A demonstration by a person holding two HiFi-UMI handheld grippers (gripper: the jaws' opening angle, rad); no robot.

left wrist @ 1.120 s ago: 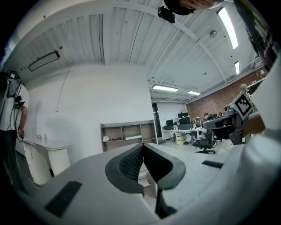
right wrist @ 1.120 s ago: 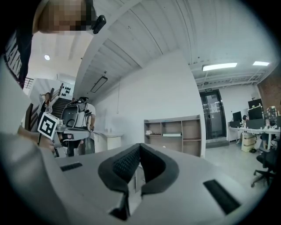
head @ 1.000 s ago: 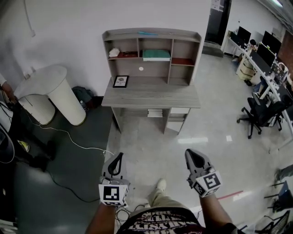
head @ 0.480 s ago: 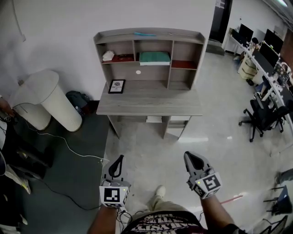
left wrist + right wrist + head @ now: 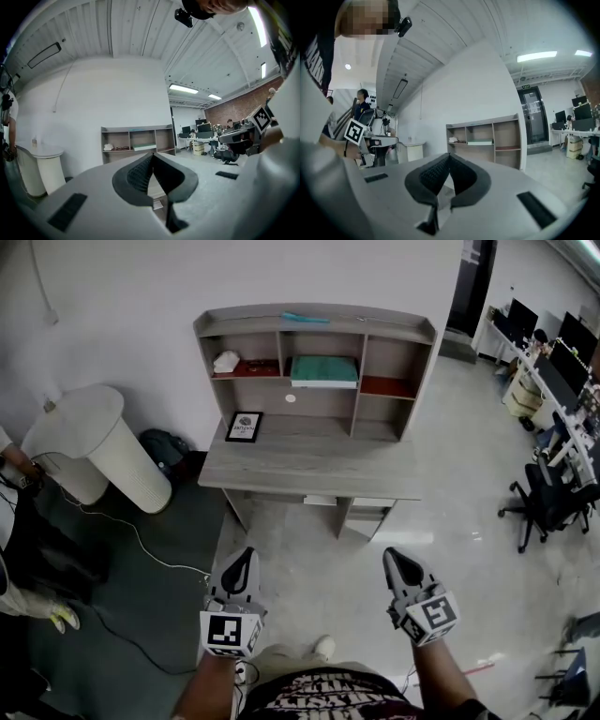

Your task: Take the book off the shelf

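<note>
The shelf [image 5: 314,326] stood on the back of the desk [image 5: 309,465], against the wall. The book [image 5: 323,369] lay in its middle compartment. A framed picture [image 5: 245,427] stood on the desk under the left compartment. A round stand [image 5: 103,442] was left of the desk and an office chair [image 5: 551,507] far to the right. My left gripper [image 5: 246,555] and right gripper [image 5: 392,557] were side by side before the desk, well apart from it.

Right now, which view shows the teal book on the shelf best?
Head view: the book lies flat on the shelf, middle compartment, cover visible. Both gripper views show only a distant thin sliver.

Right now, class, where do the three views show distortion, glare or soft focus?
Head view: mild bowing, sheen on the floor, shelf sharp. Left gripper view: strong fisheye, dark corners, ceiling light blown out. Right gripper view: same fisheye, glaring light strip.
</note>
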